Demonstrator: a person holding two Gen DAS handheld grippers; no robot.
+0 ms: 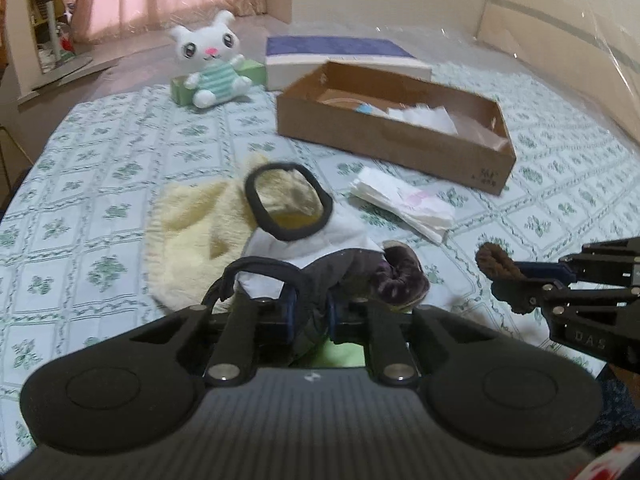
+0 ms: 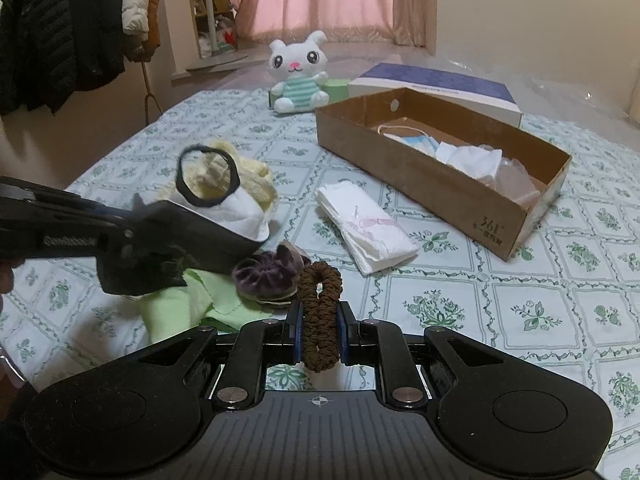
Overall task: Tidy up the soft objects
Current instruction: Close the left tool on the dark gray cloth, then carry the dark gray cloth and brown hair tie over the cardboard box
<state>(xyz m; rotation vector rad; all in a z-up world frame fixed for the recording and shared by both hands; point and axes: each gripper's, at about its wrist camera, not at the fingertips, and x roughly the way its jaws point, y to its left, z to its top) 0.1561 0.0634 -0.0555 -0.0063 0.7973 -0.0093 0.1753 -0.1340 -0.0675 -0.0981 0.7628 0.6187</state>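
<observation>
My left gripper (image 1: pixel 310 312) is shut on a black-and-white sock (image 1: pixel 320 236) and holds it above the bed; the sock (image 2: pixel 224 216) hangs open at its black cuff. My right gripper (image 2: pixel 319 320) is shut on a brown scrunchie (image 2: pixel 320 308), also seen in the left wrist view (image 1: pixel 500 264). Below lie a purple velvet scrunchie (image 2: pixel 264 276), a green cloth (image 2: pixel 188 308) and a fluffy yellow cloth (image 1: pixel 192 240). A folded white tissue pack (image 2: pixel 364 228) lies on the bed. An open cardboard box (image 2: pixel 440 188) holds a mask and white cloths.
A white plush bunny (image 2: pixel 300 76) sits at the far edge against a green block (image 1: pixel 180 88). A blue-and-white box (image 2: pixel 436 88) lies behind the cardboard box. Dark jackets (image 2: pixel 60 28) hang at the left. The bed has a green-patterned sheet (image 2: pixel 520 312).
</observation>
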